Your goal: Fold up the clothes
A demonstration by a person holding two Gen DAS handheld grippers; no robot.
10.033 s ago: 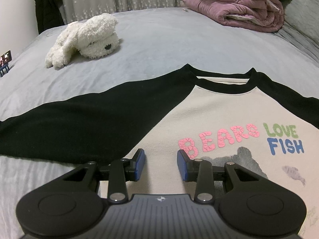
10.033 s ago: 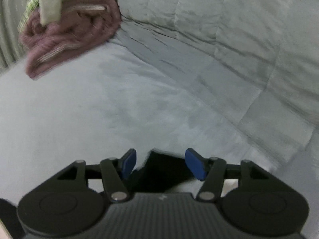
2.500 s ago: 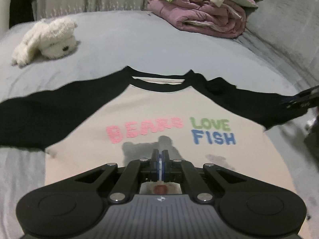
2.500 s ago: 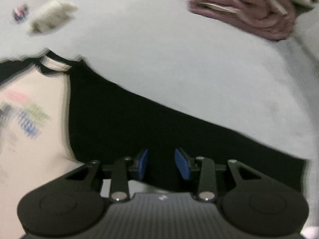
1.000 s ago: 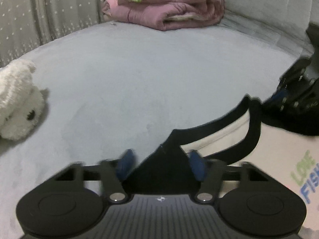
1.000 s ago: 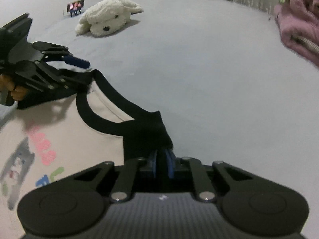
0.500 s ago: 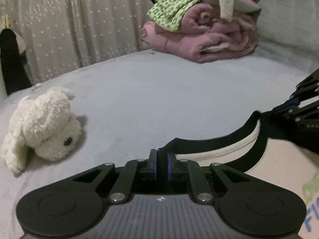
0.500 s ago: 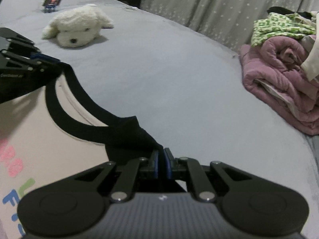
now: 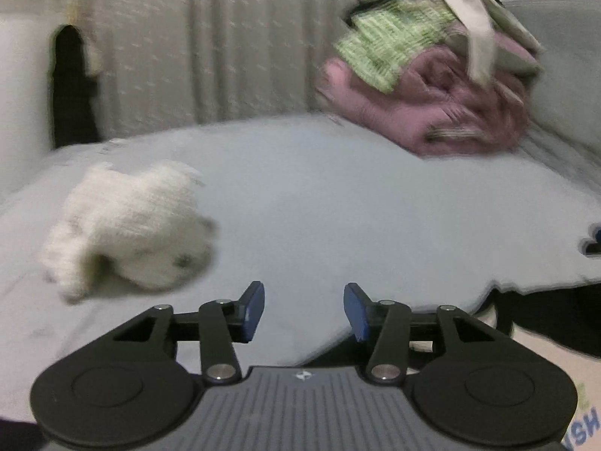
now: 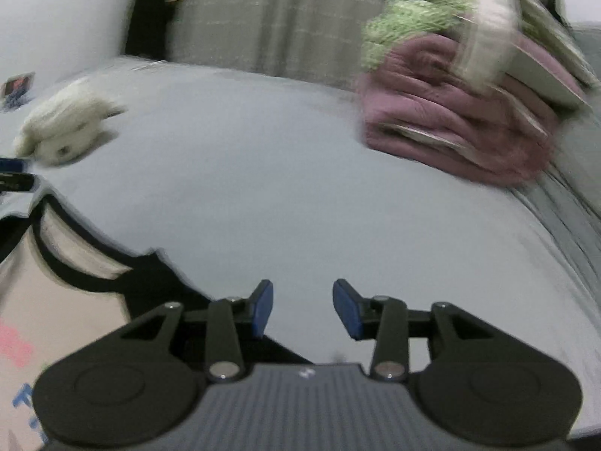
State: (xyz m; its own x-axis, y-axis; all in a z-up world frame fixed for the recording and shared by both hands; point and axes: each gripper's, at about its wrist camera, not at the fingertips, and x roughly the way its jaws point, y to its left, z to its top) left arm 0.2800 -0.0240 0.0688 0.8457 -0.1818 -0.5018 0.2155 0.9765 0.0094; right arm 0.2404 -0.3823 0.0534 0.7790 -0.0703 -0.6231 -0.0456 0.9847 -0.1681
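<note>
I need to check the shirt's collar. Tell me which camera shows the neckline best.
The right wrist view: the shirt's black neckline curves in full at lower left, blurred. The left wrist view shows only a dark shoulder edge of the shirt and some lettering at the right border.

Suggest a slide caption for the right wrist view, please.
Right gripper opening empty above the raglan T-shirt on the bed.

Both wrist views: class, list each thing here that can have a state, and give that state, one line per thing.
Left tongs: opening, nothing between the pads.
Right tongs: opening, nothing between the pads.
Raglan T-shirt: lying flat on the bed, printed side up, not gripped.
Plush dog: lying on the bed.
Pink quilt: folded, clothes piled on top.
</note>
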